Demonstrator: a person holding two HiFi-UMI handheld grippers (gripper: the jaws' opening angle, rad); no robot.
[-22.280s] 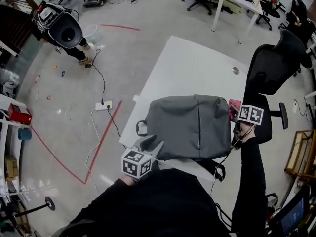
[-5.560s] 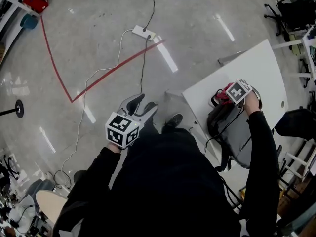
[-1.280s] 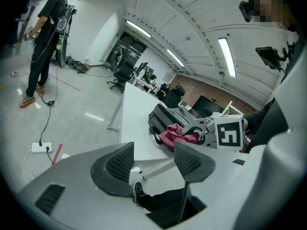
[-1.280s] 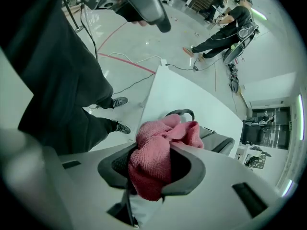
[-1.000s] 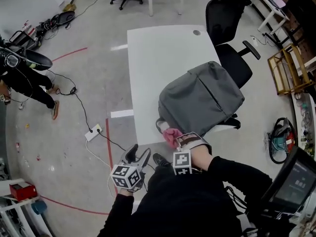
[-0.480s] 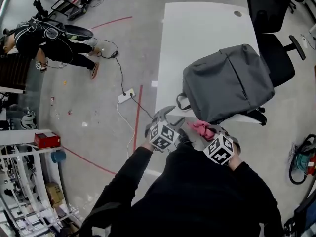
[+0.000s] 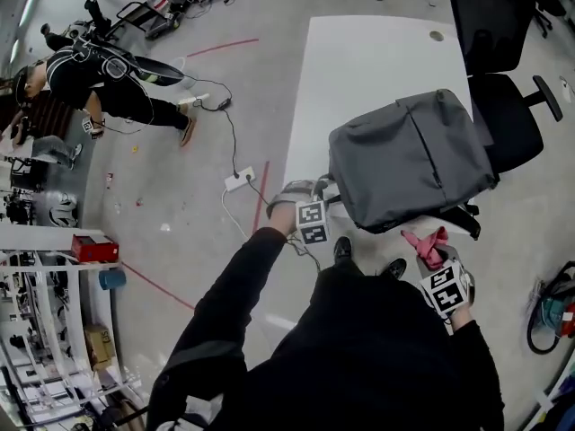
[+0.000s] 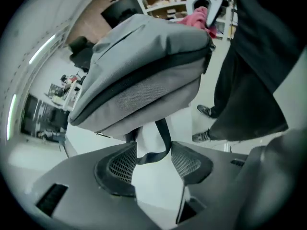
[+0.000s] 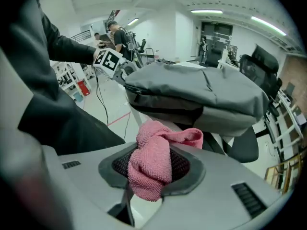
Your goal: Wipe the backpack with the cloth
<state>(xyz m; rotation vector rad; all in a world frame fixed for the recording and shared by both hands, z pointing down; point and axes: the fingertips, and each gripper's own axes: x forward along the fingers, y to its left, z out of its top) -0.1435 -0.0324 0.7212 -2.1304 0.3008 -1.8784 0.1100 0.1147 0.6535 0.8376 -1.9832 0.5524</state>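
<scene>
Backpack (image 7: 409, 155) overhangs the table (image 7: 359, 70) edge. Left tongs (image 8: 153, 164), apart but just closing, straddle its strap loop (image 8: 165, 139); right tongs (image 9: 151, 169) clamp the cloth (image 9: 158, 143).

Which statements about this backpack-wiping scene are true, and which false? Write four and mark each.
1. The right gripper is shut on a pink cloth. True.
2. The left gripper clamps the backpack's body. False: its jaws stand apart, having just been closing, with the black handle loop between them.
3. The backpack lies on the office chair. False: it lies on the white table, with the chair beside it.
4. A second person is in the room. True.
</scene>
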